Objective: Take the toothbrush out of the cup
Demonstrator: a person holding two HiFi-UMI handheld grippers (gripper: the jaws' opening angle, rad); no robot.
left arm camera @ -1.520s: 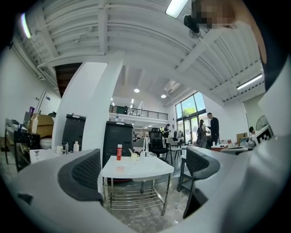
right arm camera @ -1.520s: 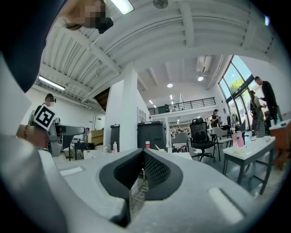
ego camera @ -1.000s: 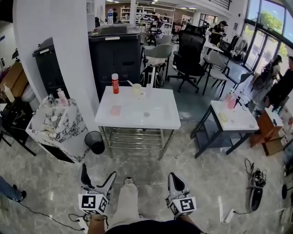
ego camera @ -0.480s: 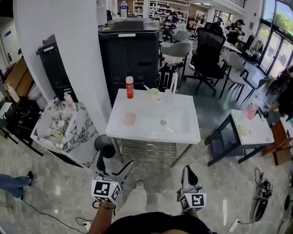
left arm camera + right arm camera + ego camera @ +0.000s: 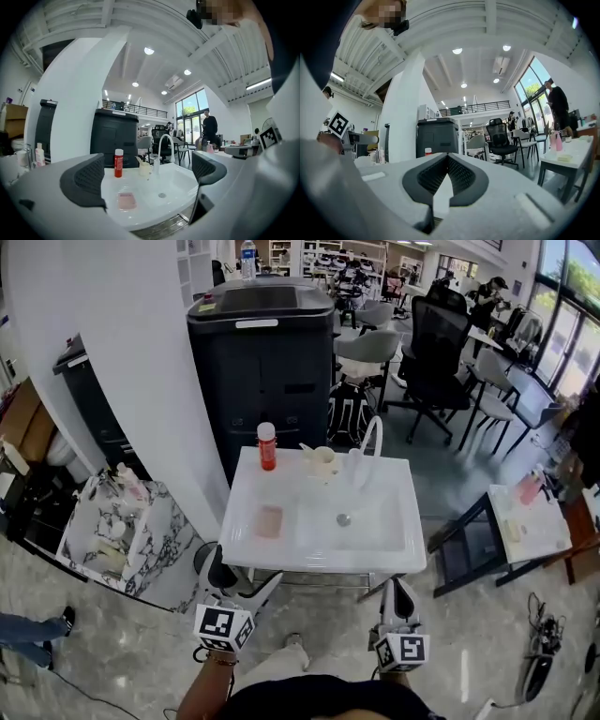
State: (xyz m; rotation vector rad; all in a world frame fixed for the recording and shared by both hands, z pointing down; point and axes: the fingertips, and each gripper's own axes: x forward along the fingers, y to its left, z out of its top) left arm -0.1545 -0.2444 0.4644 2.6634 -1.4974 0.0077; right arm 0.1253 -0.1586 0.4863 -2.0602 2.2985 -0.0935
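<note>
Toothbrush [image 5: 306,447] in cup [image 5: 323,463]; left tool [image 5: 246,570] jaws apart, right tool [image 5: 398,589] jaws together.

From your head camera the toothbrush [image 5: 306,447] is only a thin sliver above the rim of the cup [image 5: 323,463], too small to tell head from handle. The pink patch [image 5: 269,520] on the worktop [image 5: 286,554] is too small to name. In the right gripper view, the pressed-together fingers [image 5: 426,180] of your right gripper [image 5: 447,161] cover the worktop; only the cap of the red bottle [image 5: 428,151] peeks over them.
</note>
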